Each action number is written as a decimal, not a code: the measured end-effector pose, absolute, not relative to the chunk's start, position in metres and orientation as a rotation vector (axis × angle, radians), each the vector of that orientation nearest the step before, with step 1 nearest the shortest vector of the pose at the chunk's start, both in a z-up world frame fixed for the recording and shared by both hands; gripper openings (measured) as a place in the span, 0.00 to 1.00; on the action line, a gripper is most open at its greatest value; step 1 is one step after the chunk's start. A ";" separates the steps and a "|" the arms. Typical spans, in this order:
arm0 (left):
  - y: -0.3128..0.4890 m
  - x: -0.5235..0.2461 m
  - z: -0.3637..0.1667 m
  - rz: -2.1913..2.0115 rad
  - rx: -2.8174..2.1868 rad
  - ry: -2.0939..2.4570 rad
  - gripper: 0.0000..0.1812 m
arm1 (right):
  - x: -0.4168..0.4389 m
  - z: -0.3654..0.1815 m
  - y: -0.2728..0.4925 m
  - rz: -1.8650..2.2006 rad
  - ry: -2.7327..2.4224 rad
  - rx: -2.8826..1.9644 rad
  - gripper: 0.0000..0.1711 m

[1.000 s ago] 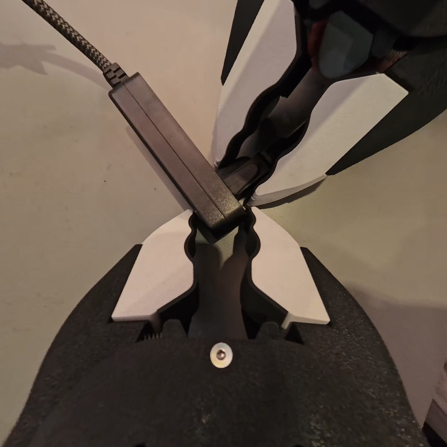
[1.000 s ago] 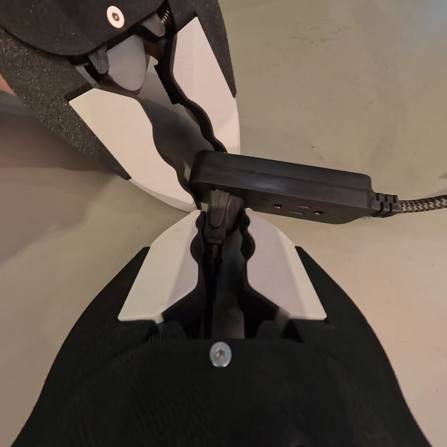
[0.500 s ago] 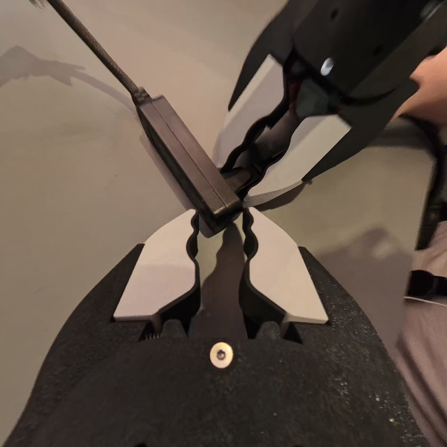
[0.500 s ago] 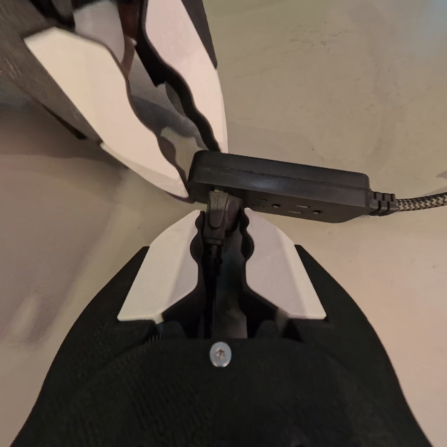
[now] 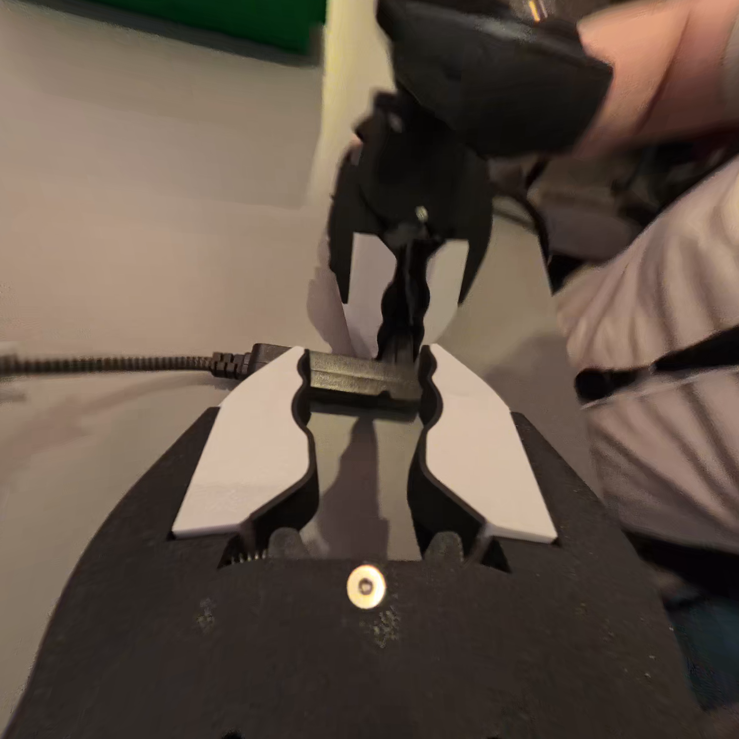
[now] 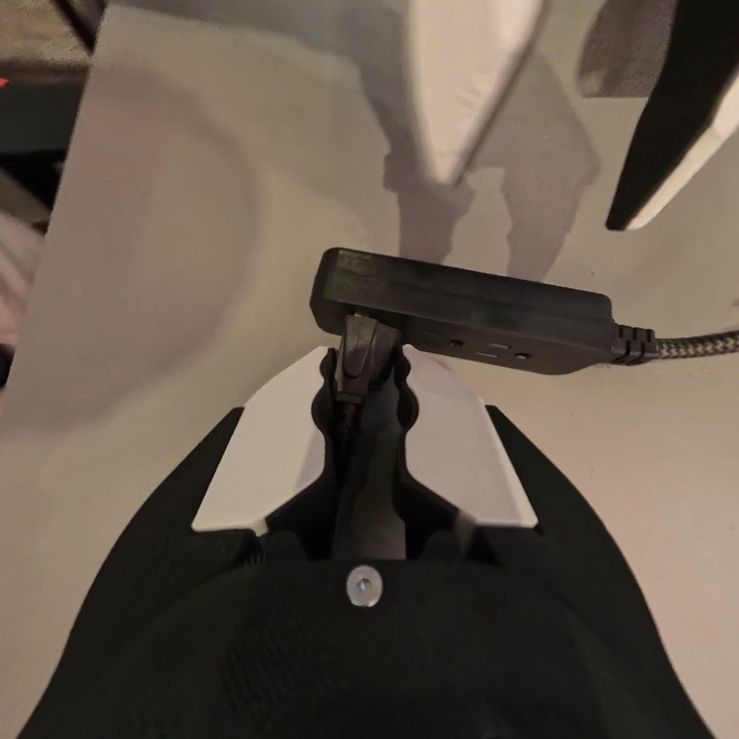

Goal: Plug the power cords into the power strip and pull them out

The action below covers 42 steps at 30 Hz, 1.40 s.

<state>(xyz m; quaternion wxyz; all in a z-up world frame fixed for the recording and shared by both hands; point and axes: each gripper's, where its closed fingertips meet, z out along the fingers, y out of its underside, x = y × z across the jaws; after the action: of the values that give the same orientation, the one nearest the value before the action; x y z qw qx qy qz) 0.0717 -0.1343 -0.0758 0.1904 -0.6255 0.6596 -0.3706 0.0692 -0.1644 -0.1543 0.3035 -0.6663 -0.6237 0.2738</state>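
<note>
A black power strip (image 6: 460, 312) lies on the beige table, and its braided cord (image 6: 688, 348) runs off to the right. My right gripper (image 6: 366, 356) is shut on a black plug (image 6: 360, 360) that sits in the outlet at the strip's left end. My left gripper (image 5: 364, 352) is open with its jaws wide. The strip (image 5: 360, 376) shows between and beyond its tips, not clamped. In the right wrist view the left gripper's fingers (image 6: 460, 100) hang above and behind the strip, clear of it. The right gripper (image 5: 400, 320) comes down onto the strip from above.
A person's hand (image 5: 660, 80) holds the right gripper, and a light sleeve (image 5: 660, 400) fills the right side. A green panel (image 5: 240, 20) stands at the back. The table edge and a dark area (image 6: 32, 120) lie at the far left. My hands' fingertips stand some 9 cm from each other. About 30 cm separates my right fingertips from the green panel (image 5: 240, 20).
My left gripper has opened, let go of the strip's end and drawn back, swinging low. My right gripper stays shut on the plug at the strip.
</note>
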 end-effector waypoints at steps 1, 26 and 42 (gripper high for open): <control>-0.138 0.072 -0.080 -0.955 -1.701 1.953 0.32 | 0.074 -0.154 -0.167 0.748 -1.699 -1.730 0.18; -0.134 0.077 -0.162 -0.349 -1.373 2.618 0.53 | 0.085 -0.153 -0.169 0.722 -1.565 -1.807 0.15; -0.147 0.070 -0.157 -0.442 -1.540 2.414 0.44 | 0.089 -0.153 -0.179 0.721 -1.528 -1.828 0.16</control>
<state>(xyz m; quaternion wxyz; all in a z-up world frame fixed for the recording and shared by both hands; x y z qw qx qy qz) 0.0697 -0.1472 -0.1573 0.1219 -0.5275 0.8270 -0.1514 0.0886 -0.1791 -0.1531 0.3204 -0.6957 -0.5815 0.2742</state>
